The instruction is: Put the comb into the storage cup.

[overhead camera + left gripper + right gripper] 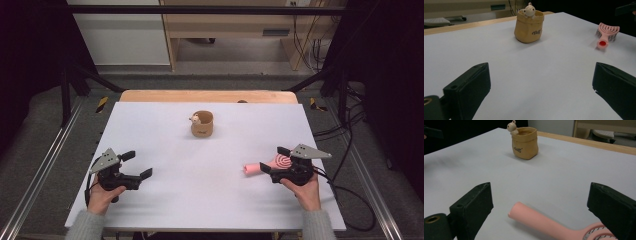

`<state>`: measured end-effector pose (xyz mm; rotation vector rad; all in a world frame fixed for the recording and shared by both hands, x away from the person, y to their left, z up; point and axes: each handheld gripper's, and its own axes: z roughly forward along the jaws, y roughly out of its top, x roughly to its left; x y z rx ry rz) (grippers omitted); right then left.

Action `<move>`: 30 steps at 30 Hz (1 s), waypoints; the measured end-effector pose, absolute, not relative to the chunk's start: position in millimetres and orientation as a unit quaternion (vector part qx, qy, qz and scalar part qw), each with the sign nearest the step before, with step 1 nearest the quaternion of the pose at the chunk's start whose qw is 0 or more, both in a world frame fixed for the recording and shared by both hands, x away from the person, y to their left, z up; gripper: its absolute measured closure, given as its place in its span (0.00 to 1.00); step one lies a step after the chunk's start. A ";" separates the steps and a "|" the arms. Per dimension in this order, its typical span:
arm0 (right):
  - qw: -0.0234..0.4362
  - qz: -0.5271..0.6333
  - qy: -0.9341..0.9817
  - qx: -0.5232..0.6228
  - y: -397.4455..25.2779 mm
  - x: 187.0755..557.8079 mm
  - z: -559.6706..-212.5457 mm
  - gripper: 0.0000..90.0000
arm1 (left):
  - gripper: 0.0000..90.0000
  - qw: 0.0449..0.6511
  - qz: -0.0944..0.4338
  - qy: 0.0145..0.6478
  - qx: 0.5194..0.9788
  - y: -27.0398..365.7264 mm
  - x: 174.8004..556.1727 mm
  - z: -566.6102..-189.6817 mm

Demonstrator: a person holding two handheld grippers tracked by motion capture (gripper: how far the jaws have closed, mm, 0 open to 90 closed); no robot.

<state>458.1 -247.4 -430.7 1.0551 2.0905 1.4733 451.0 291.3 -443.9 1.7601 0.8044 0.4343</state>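
Barely begun, by the look of it. Right gripper [274,161] wide open astride pink plastic hairbrush [544,221] at lower right, nothing gripped. Left gripper [136,165] agape, idle at lower left. Tan pouch-shaped pot [202,123] at upper centre, untouched.

Each claw is a black, blocky tool with two thick, matte black jaws, squared at the tips. The left claw [137,165] at the lower left of the high view carries a grey three-cornered plate on top, and so does the right claw [274,159] at the lower right. A black cable trails from the right claw toward the right edge of the frame. In both gripper views a small round hole marks the left jaw's upper face, and a brass-coloured ring sits at the lower left corner. The person wears light grey knitted sleeves
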 end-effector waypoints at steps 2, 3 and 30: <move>0.189 0.520 0.741 0.380 -246.0 458.9 -429.8 0.13 | 0.02 0.547 0.183 0.339 0.743 290.9 451.0 -443.9; 0.191 0.518 0.741 0.382 -245.2 458.8 -429.2 0.15 | 0.02 0.547 0.183 0.340 0.743 290.6 451.2 -444.0; 0.184 0.477 0.774 0.374 -214.1 472.9 -423.2 0.78 | 0.02 0.545 0.185 0.340 0.744 291.0 451.5 -445.0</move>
